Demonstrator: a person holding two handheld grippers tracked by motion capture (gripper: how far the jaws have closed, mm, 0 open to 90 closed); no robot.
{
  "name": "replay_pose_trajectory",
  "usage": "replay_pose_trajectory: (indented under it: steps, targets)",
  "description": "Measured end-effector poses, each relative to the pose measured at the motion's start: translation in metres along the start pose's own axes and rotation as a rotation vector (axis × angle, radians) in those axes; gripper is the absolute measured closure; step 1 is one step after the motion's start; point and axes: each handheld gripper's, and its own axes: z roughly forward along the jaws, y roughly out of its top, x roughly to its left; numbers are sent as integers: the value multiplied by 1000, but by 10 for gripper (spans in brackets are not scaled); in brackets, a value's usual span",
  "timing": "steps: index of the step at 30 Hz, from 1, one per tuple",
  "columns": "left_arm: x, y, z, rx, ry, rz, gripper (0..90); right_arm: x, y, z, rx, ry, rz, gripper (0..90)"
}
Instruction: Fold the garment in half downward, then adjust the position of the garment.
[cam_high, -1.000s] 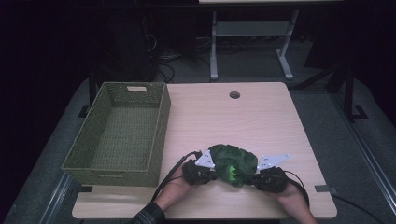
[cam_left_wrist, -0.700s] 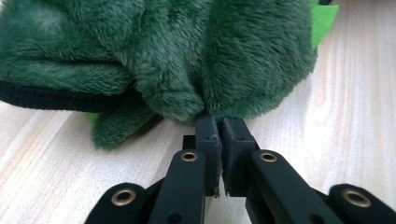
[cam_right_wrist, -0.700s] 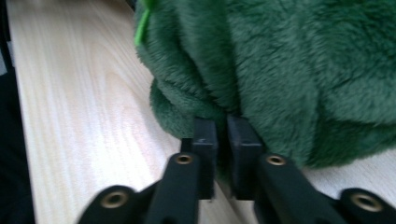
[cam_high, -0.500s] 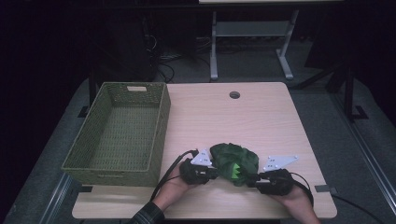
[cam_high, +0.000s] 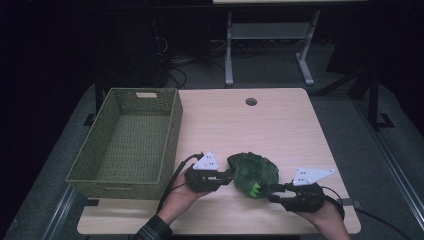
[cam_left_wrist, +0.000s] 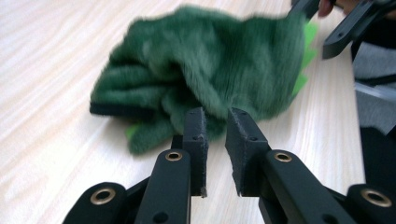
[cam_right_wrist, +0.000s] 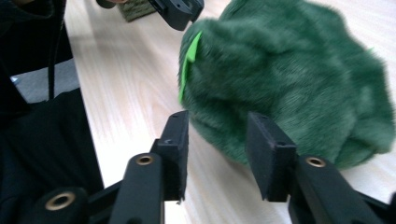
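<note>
Since the earlier high-view frames both grippers have let go of the fuzzy dark-green plush garment with bright green felt spikes and drawn back from it: a second ago their tips were buried in the bundle, now they sit at its edges. Their jaws have just been opening, with nothing between them.

In the high view the bundle lies on the pale wooden table, near the front edge, well apart from the empty woven olive-green basket at the left. The left gripper points at the bundle's left side, its tips just at the fur; the right gripper sits at the lower right edge.

In the left gripper view the black jaws stand a narrow gap apart, holding nothing, and the left gripper is just short of the crumpled plush, which rests flat on the wood. The image is blurred with motion.

In the right gripper view the jaws stand wider, empty, and the right gripper faces the near edge of the green bundle without pinching it.

My reading: the plush has been released onto the table, so whatever folding or gathering was in hand pauses here; a fresh grasp would be needed before it could go to the basket.
</note>
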Motion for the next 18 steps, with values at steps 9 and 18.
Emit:
replay_pose_trajectory:
  steps: [9,18]
  targets:
    - [-2,30,14,-31,-21,36,867,-13,5,16,45,-43,34,889]
    - [17,9,50,103,33,-3,896,-12,-1,34,115,-31,29,898]
